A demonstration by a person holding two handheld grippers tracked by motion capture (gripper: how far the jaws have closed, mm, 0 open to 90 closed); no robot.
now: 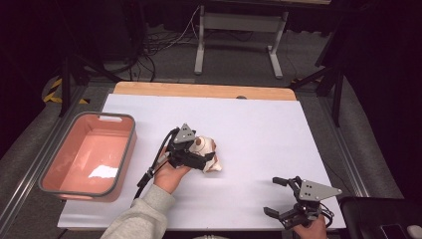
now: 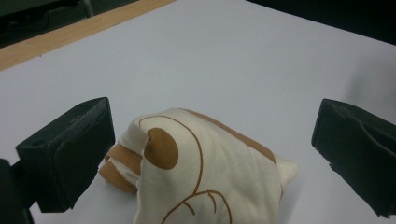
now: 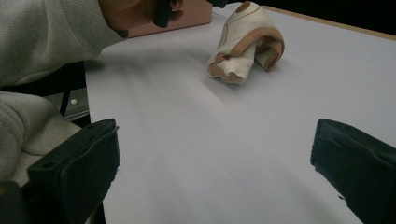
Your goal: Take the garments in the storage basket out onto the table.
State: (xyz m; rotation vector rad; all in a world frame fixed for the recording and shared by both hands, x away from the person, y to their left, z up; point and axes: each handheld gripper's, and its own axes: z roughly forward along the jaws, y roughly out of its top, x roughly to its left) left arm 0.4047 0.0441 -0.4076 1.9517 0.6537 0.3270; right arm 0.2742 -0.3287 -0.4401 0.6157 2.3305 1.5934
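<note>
Lit brightly from overhead on the white sheet; dark surroundings, soft shadows, slightly blurred close-ups.

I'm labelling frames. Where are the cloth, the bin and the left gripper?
cloth [image 2: 210,163]: left gripper view, its cream top.
bin [image 1: 127,149]: high view, its right wall.
left gripper [image 1: 209,160]: high view, between its open jaws.

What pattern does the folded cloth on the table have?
Folded cream cloth with brown line drawings and tan trim; clearest in the left gripper view.

The rolled cloth looks soft, matt cotton, cream with tan print. The table sheet is smooth, matt white, with bare wood at twelve o'clock. At nine o'clock, the pink bin is glossy plastic.
</note>
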